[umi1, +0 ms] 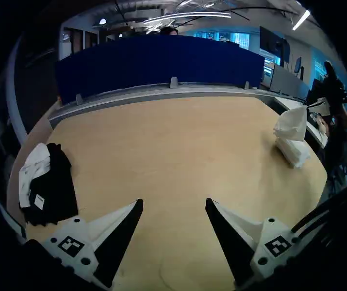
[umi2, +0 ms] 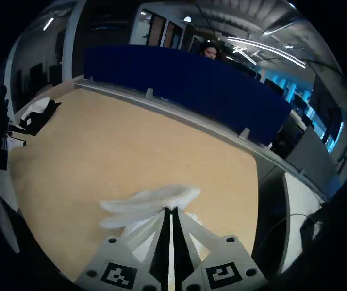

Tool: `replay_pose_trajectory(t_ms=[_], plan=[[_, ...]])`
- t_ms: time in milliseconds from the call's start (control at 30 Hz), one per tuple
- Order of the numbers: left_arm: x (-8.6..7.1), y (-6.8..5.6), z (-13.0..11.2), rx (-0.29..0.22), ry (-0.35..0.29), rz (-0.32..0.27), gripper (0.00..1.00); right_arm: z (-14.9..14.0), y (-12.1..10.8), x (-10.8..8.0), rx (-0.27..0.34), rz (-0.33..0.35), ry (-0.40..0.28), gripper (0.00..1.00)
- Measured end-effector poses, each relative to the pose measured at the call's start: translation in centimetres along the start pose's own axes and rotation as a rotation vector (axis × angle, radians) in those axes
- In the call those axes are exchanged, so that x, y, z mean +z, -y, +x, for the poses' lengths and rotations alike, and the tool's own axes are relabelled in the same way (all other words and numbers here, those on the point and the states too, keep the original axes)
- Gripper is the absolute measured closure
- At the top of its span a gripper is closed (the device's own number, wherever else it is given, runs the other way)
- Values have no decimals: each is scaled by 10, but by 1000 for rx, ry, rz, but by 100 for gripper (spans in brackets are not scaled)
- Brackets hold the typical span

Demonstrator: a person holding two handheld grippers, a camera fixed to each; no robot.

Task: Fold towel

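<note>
The right tongs (umi2: 172,216) are pinching together on a white towel (umi2: 149,200). Its soft, fluffy folded edge is bulging just past the tips, and its long axis is running crosswise to them. The left tongs (umi1: 173,208) are hanging apart, gripping nothing, over the smooth pale wood surface (umi1: 173,140). From them the towel is lying well off to the right, above a white stack (umi1: 294,151), so the right hand is nearer. Dark cloths (umi1: 49,186) are sitting far left.
</note>
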State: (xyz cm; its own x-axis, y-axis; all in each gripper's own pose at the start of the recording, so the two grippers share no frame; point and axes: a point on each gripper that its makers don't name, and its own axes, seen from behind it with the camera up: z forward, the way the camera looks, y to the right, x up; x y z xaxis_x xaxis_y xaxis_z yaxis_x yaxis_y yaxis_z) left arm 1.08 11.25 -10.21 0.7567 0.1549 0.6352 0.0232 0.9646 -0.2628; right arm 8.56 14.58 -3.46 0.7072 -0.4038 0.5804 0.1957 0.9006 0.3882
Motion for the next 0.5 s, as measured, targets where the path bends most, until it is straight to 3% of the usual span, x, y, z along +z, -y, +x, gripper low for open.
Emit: replay_pose_trajectory(t_ms=[500], plan=[[4, -20, -1, 39, 16, -20, 4, -89, -17, -6, 89, -46, 88, 98]])
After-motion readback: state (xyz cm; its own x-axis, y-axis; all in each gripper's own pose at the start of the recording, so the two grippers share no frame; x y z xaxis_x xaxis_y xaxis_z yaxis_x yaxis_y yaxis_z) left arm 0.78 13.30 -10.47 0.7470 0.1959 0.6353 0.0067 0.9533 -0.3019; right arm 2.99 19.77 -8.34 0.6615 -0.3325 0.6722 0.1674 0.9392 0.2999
